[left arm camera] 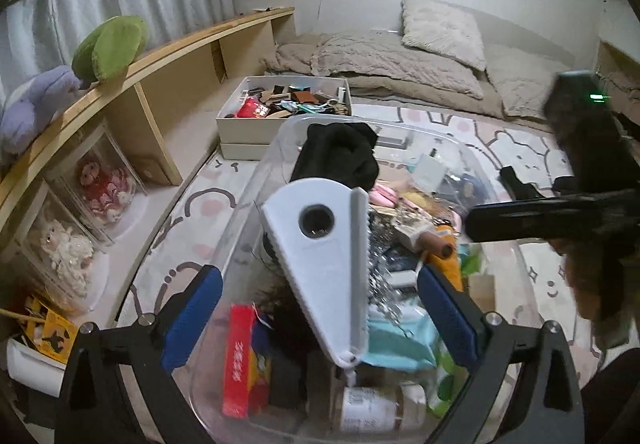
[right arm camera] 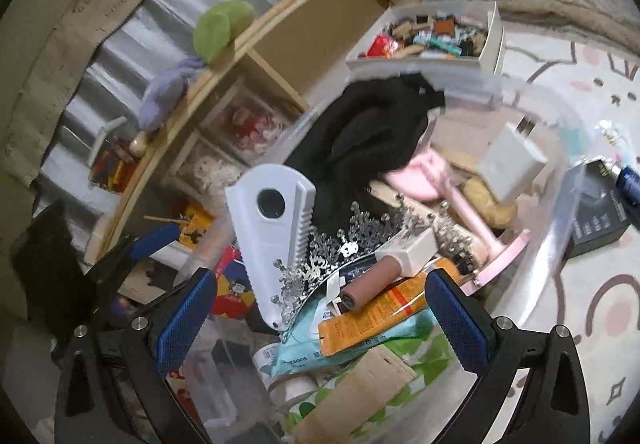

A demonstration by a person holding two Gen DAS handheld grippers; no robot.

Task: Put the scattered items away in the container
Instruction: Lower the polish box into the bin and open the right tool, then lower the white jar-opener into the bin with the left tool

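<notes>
Far left, at nine o'clock from the bin: a wooden shelf [left arm camera: 168,56] runs along the curtain, with a green cushion [left arm camera: 110,46] and a purple plush toy [left arm camera: 36,100] on top. Dolls [left arm camera: 104,184] sit in clear cases beneath it.

At twelve o'clock, beyond the bin: a cream box [left arm camera: 256,124] full of small items stands on the patterned rug [left arm camera: 192,204].

Centre: the clear plastic bin [left arm camera: 264,172] is heavily loaded. A black garment [left arm camera: 340,156] lies at its far end. A white folding comb [left arm camera: 320,264] rests tilted on top of the pile, lying loose between the left gripper's pads, touching neither. Beside it at three o'clock sit a silver tiara [right arm camera: 320,256], a brown tube [right arm camera: 372,284] and an orange packet [right arm camera: 380,308]. A red box [left arm camera: 238,360] stands at the bin's near left.

Left gripper [left arm camera: 320,316]: jaws wide apart, holding nothing, hovering over the bin's near end.

Right gripper [right arm camera: 320,328]: jaws wide apart, nothing gripped, pointing into the bin over the tiara and packet. Seen from the left camera, it shows as a blurred black body at three o'clock.

Right of the bin, at three o'clock: a black box [right arm camera: 596,220] lies on the rug, outside the container. Bedding [left arm camera: 400,64] lies against the far wall.
</notes>
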